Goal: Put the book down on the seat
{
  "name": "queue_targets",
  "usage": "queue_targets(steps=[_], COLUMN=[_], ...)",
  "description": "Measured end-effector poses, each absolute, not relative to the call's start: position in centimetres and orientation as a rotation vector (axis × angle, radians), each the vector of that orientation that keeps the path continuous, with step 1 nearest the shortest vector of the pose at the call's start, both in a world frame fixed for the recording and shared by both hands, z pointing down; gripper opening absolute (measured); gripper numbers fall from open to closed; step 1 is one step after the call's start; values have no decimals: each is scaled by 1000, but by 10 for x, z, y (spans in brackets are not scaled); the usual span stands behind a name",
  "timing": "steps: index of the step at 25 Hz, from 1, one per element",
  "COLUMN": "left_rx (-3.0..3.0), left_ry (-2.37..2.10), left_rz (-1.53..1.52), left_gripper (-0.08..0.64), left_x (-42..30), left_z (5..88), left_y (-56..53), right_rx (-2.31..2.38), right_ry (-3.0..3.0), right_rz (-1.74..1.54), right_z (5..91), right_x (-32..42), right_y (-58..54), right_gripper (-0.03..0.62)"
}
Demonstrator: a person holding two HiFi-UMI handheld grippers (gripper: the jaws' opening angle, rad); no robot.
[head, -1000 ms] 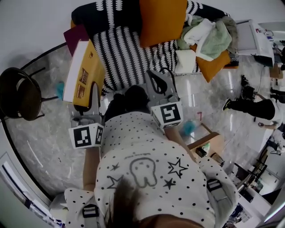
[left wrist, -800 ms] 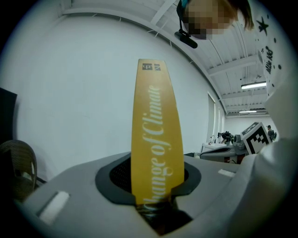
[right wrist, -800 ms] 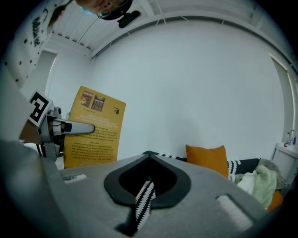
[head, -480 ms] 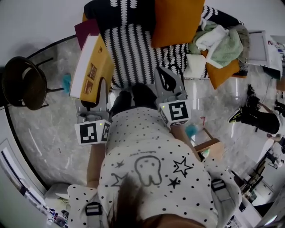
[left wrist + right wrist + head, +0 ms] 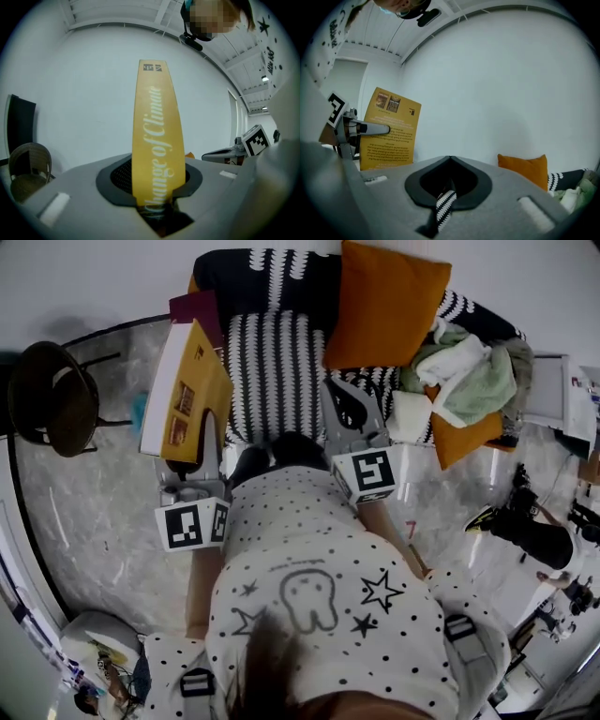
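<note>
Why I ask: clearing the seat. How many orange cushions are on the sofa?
2. One orange cushion leans on the black-and-white striped sofa's back; a second cushion lies at its right end under crumpled clothes. More may be hidden.

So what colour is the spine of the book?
Yellow with white lettering. The book shows its spine best in the left gripper view.

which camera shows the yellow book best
The right gripper view: the book faces it flat, with nearly a whole cover showing. The left gripper view shows just the spine, standing upright in the left tool. The head view shows it from above, tilted, with a cover and the page edges.
</note>
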State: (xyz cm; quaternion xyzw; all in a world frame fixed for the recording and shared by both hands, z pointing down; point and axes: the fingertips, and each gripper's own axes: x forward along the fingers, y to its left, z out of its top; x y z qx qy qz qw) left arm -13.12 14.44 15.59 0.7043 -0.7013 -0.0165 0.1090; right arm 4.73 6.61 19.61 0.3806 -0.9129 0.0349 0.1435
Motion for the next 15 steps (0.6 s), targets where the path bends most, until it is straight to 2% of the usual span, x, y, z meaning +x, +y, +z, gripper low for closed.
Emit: queue_targets(steps=[15], left_rx=[1931], left_ry=[-2230], left_rz=[-37], left_gripper=[144], left_x=[-108], left_z=[151], left_y=[135], right_rx=[912], right_ry=[-2734], right_rz=[72], right_z=[197], right_x=[52], right_y=[25], right_gripper=[-3])
